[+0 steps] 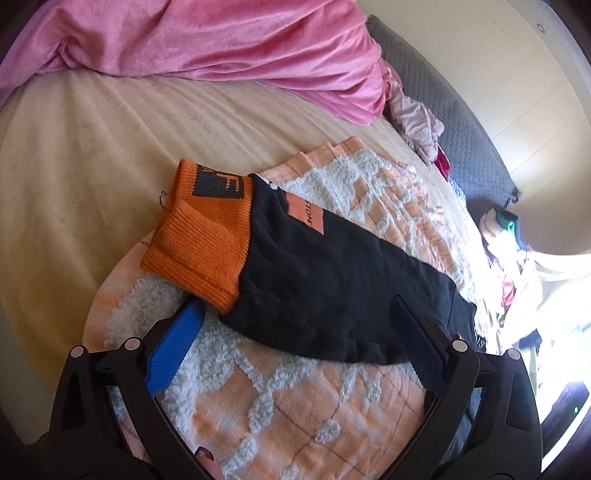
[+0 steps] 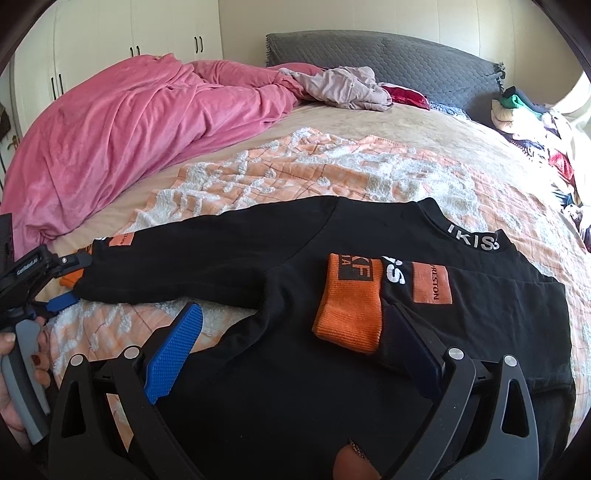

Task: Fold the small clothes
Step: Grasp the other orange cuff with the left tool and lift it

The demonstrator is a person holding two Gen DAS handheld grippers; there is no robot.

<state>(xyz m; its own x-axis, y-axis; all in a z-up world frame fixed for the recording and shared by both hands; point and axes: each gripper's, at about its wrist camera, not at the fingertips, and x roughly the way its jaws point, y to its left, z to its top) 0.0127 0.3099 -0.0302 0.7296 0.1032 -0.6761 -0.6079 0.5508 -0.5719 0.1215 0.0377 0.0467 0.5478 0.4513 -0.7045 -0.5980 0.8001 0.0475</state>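
A black sweater (image 2: 295, 369) with orange cuffs lies flat on an orange-and-white blanket (image 2: 295, 158). Its right sleeve is folded onto the body, orange cuff (image 2: 347, 314) on top. The left sleeve (image 1: 332, 280) stretches out sideways, ending in an orange cuff (image 1: 199, 236). My left gripper (image 1: 295, 325) is open, its fingers straddling that sleeve just behind the cuff; the right wrist view shows it (image 2: 70, 282) at the sleeve's end, held by a hand (image 2: 14, 369). My right gripper (image 2: 295, 332) is open over the sweater's body, one finger (image 2: 413, 343) beside the folded cuff.
A pink duvet (image 2: 110, 129) is bunched at the left of the bed. A pale pink garment (image 2: 340, 88) lies by the grey headboard (image 2: 406, 59). A heap of mixed clothes (image 2: 535, 122) sits at the right edge. White wardrobes (image 2: 129, 29) stand behind.
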